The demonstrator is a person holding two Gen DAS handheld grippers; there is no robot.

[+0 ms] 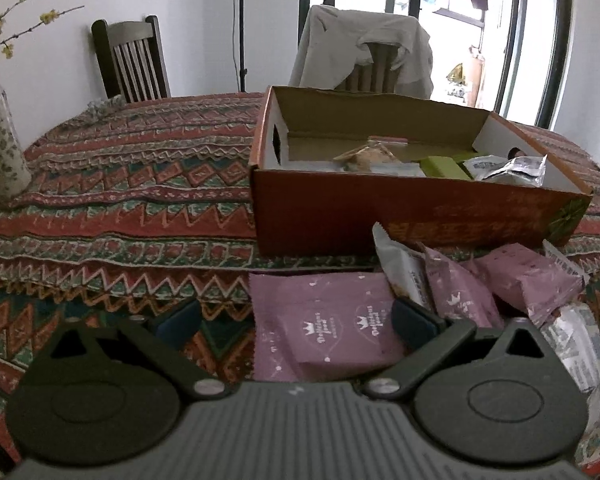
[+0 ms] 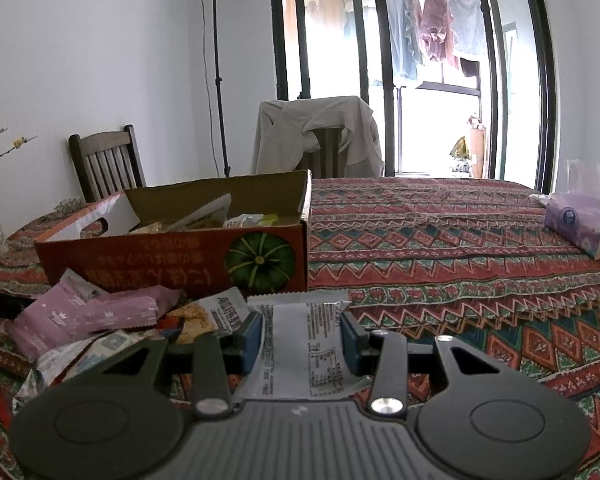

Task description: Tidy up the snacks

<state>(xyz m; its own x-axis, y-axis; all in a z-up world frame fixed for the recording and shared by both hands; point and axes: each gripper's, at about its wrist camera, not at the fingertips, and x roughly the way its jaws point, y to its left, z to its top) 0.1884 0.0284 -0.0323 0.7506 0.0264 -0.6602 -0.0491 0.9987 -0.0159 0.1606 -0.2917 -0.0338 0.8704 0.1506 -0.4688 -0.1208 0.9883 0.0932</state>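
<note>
**Right claw clamped on white packet, box lies ahead-left**

Right claw sits nearest the lens, blue pads pressed on both long edges of a white packet, so it is grasping that packet. Packet's long axis runs straight away from the claw, its crimped far end pointing at the box. Print side is up. Whether the packet is lifted or resting on the desk I cannot tell.

Key relation: the box opening lies ahead and to the left of the right claw, near, with its front wall between claw and interior. Judged next move: raise the packet over that wall, carry it left-forward, let go inside. Risk: the packet's far end catching the wall if kept low.

Right hand pose: claw tilted moderately downward, level across, no roll visible.

Left claw is released, jaws wide. A flat pink pouch lies on the cloth between them, pads not touching it. Left claw points more steeply down, box just beyond the pile.

Outward: loose pile of pink pouches and white packets sits against the box front. Box already holds several snacks. Right claw is the one already loaded; left is nearer the pile.

Far right, a tissue pack, well apart.
</note>
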